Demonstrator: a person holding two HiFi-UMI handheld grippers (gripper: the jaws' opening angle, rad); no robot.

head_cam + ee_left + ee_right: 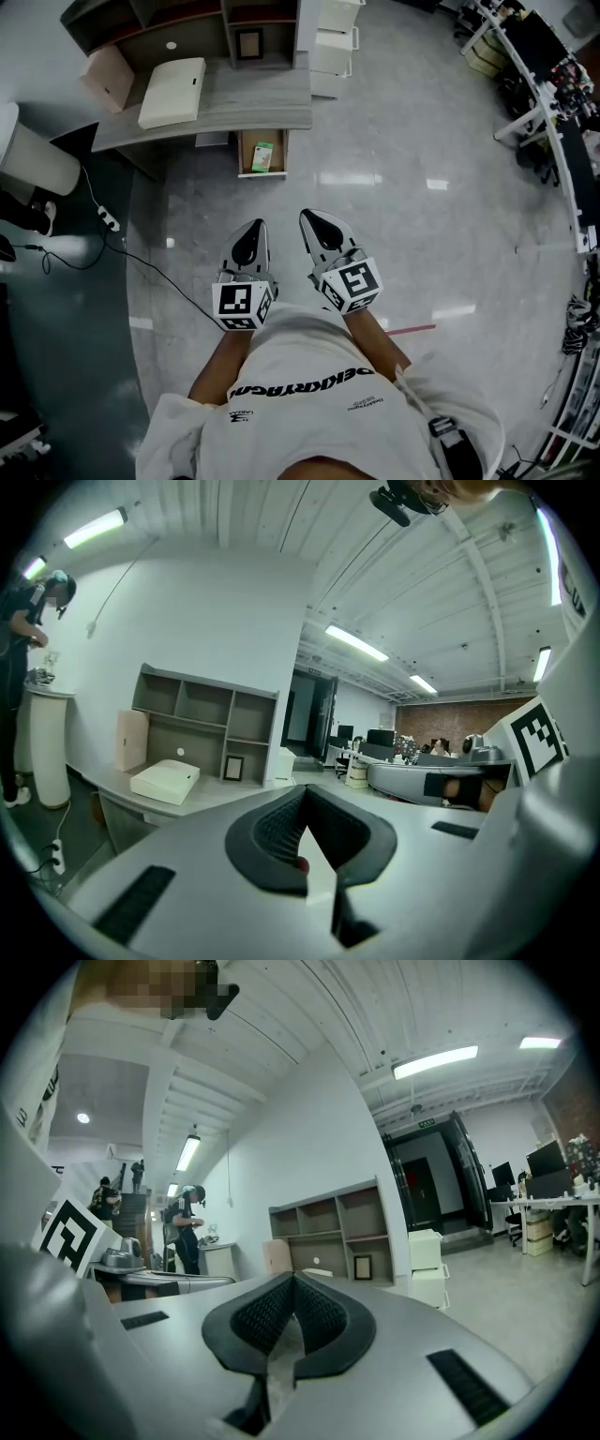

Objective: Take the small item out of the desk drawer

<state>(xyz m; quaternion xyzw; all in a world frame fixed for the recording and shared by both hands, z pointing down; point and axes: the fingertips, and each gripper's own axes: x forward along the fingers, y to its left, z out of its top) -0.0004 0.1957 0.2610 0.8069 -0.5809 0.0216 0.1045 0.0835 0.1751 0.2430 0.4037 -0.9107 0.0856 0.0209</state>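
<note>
The grey desk (234, 105) stands at the far left of the floor, a good way ahead of me. Its drawer (246, 152) is pulled open toward me, and a small green item (262, 155) lies inside. Both grippers are held side by side in front of the person's waist, pointing at the desk and far from the drawer. The left gripper (251, 232) (303, 792) is shut with nothing in it. The right gripper (317, 221) (292, 1279) is shut too, its pads meeting at the tip. Neither gripper view shows the drawer.
On the desk lie a flat white box (173, 91) (165, 781), a beige box (106, 78) and a shelf unit (206, 714) (328, 1232). A white drawer cabinet (335, 47) stands to its right. A power strip (109, 220) with cable lies on the floor. A person (23, 667) stands by a white pedestal (33, 159).
</note>
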